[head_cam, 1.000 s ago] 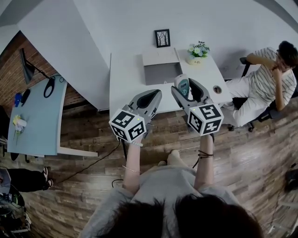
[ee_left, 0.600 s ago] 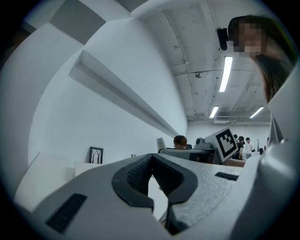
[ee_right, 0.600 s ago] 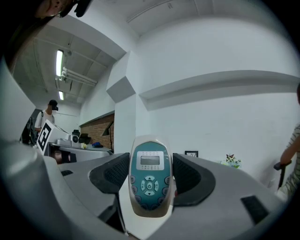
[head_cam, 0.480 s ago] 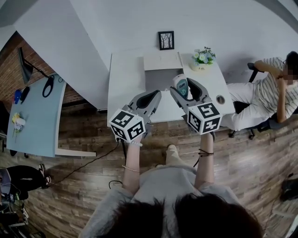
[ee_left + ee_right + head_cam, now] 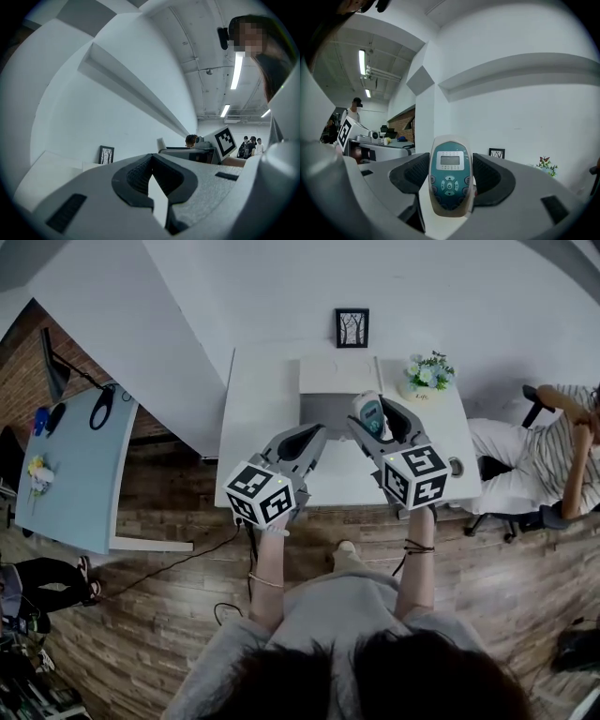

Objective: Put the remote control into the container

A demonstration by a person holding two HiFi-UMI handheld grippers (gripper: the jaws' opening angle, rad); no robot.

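Right tool (image 5: pixel 379 420), in the head view, holds the remote control (image 5: pixel 371 414) upright over the right part of the grey container (image 5: pixel 323 413), which sits on the white worktop (image 5: pixel 258 399). The left tool (image 5: pixel 302 441) hovers just in front of the container's left side.

In the left gripper view, the left tool (image 5: pixel 152 180) has its pads drawn together with nothing between them.

In the right gripper view, the right tool (image 5: pixel 450 187) clamps the remote control (image 5: pixel 450 176) by its 2 long sides, screen facing the camera.

The carry looks nearly done — the next move, I judge, is to lower the remote into the container, then part the jaws.
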